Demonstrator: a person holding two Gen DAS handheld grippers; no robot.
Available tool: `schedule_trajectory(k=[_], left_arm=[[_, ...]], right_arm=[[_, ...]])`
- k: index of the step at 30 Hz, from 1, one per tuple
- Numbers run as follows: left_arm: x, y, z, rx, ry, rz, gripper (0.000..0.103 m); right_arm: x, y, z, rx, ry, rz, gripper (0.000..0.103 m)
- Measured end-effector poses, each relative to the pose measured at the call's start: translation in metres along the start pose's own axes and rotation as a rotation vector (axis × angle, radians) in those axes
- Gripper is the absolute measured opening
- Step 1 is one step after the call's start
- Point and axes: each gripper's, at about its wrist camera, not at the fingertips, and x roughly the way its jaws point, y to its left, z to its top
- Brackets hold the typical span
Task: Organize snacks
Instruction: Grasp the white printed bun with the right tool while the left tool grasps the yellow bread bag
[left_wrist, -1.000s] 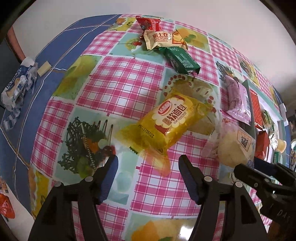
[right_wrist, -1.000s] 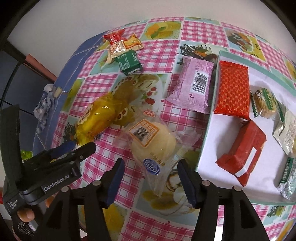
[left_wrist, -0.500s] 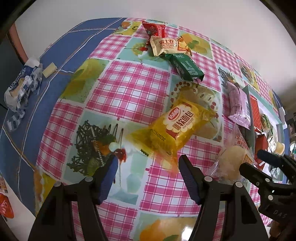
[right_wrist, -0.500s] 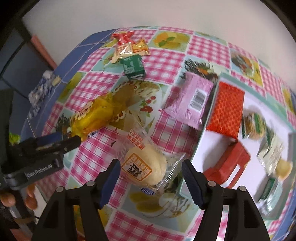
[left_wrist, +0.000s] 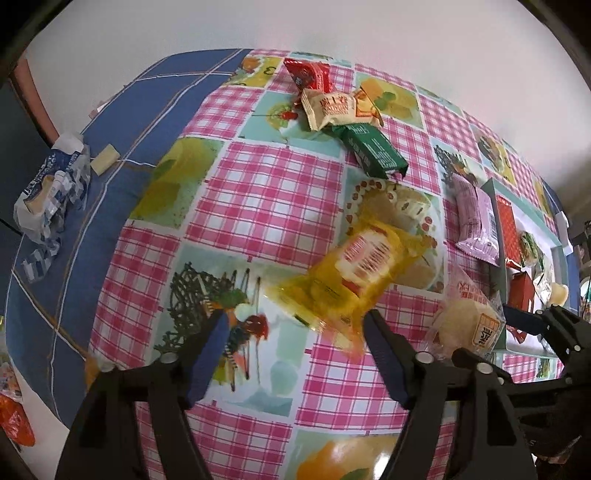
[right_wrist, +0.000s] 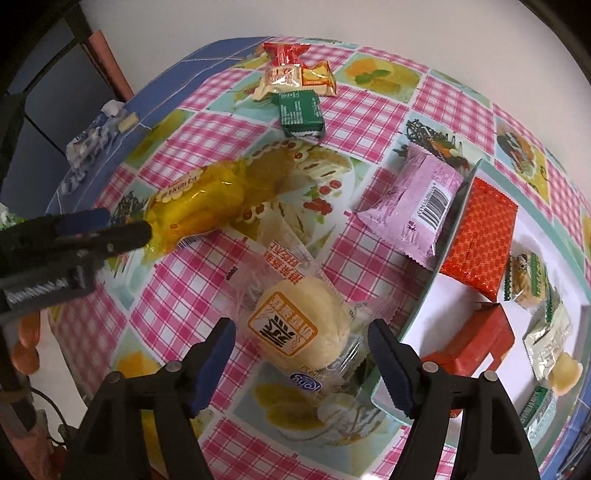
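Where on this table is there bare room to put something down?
The checked cloth left of the yellow bread packet, toward the blue cloth, lies bare. It is crowded by the tray: the pink packet and wrapped bun lie there.

A home dining spot; fruit-print checked tablecloth (left_wrist: 266, 206) on a table; packaged snacks (right_wrist: 295, 332) scattered by a wall.

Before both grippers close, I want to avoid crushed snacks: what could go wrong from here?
1. The right gripper is opening over the clear-wrapped bun; the soft bun could get squashed.
2. The yellow bread pack lies mostly beyond the opening left gripper, near one finger; closing now may pinch only a wrapper corner, which could slip.
3. The tray edge sits beside the right gripper's finger, so it could bump.
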Motion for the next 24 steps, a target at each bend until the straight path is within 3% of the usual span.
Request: schedule_trajectory(k=[7,21,24], left_arm=[[0.001,-0.006,0.010,0.042,-0.010,-0.002,0.078],[0.041,-0.033,0.032,0.124,0.030,0.017,0.077],[0.044,-0.038,0.033,0.131,0.028,0.015,0.069]], right_arm=[[0.006,0.000,0.006,-0.005,-0.011,-0.021,0.080],[0.018,-0.003,0.025,-0.005,-0.042,-0.063,0.082],[0.026,-0.001,0.033,-0.018,-0.031,-0.092,0.082]])
